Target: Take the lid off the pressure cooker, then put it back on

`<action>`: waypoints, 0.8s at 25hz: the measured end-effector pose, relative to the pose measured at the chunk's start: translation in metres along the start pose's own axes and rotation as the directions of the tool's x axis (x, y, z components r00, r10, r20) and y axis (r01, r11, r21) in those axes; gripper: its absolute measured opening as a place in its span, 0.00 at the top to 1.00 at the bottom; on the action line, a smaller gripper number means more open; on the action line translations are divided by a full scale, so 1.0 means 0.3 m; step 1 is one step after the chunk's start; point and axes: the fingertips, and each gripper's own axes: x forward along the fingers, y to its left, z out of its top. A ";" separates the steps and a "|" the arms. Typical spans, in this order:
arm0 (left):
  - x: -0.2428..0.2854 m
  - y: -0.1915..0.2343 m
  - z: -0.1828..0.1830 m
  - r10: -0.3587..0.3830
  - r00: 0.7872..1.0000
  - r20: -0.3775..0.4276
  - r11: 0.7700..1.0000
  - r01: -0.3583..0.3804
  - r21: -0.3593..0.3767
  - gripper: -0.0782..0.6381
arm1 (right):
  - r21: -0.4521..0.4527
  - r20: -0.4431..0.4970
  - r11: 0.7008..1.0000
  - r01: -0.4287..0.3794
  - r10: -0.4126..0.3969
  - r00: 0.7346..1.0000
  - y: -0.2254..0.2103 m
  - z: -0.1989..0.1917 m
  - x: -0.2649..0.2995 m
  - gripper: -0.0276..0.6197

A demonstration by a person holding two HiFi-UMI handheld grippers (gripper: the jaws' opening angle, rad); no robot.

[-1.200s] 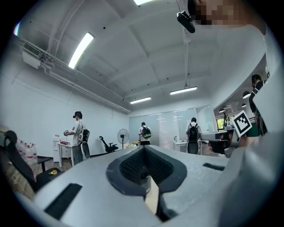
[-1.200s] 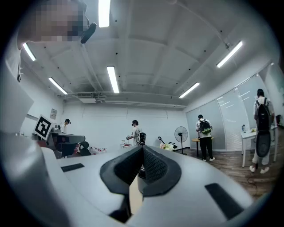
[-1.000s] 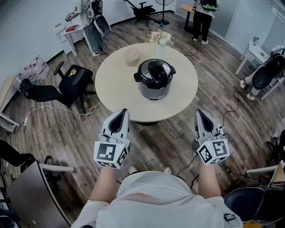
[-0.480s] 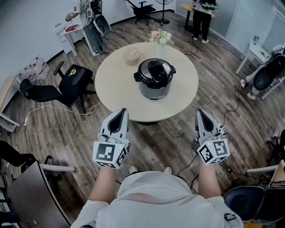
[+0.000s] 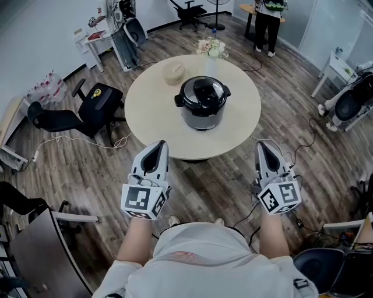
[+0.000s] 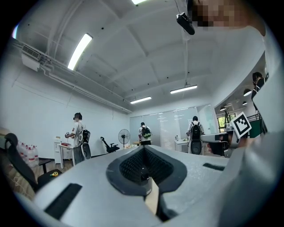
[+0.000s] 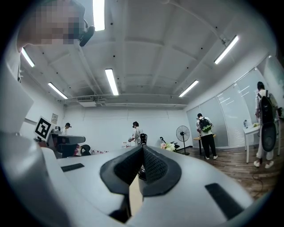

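Observation:
A steel pressure cooker (image 5: 201, 110) with a black lid (image 5: 202, 92) stands in the middle of a round beige table (image 5: 151, 110) in the head view. The lid sits on the pot. My left gripper (image 5: 158, 145) is held level short of the table's near edge, left of the cooker, jaws shut and empty. My right gripper (image 5: 261, 146) hangs to the right of the table's near edge, also shut with nothing in it. Both gripper views look along the closed jaws into the room; the left gripper (image 6: 143, 150) and right gripper (image 7: 142, 150) show no gap.
A tan round dish (image 5: 173, 73) and a vase of flowers (image 5: 211, 50) stand at the table's far side. A black office chair (image 5: 87, 110) sits left of the table. Cables (image 5: 274, 151) trail over the wooden floor. A person (image 5: 267, 17) stands at the back.
Both grippers have kept their places. The head view has shifted slightly, so the far room sits a little higher in the picture.

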 end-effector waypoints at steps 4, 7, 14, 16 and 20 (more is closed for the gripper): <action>0.004 -0.021 0.028 0.027 0.999 0.032 0.999 -0.026 -0.018 0.89 | 0.014 -0.010 1.000 -0.015 0.015 1.000 -0.028 -0.003 -0.007 0.95; 0.008 -0.031 0.035 0.018 0.999 0.041 0.999 -0.017 -0.034 0.88 | 0.030 -0.006 0.999 -0.045 0.045 0.999 -0.023 -0.001 -0.004 0.95; 0.010 -0.035 0.017 -0.004 1.000 0.022 1.000 0.004 -0.027 0.63 | 0.047 0.005 0.996 -0.075 0.075 0.997 -0.001 0.008 0.018 0.74; 0.010 -0.030 0.013 -0.017 1.000 0.018 0.999 0.017 -0.035 0.62 | 0.015 0.001 0.997 -0.082 0.082 0.997 0.017 0.009 0.031 0.59; 0.018 -0.022 0.006 -0.029 0.999 0.016 0.998 0.030 -0.055 0.51 | -0.008 -0.010 0.993 -0.119 0.119 0.993 0.053 0.002 0.050 0.41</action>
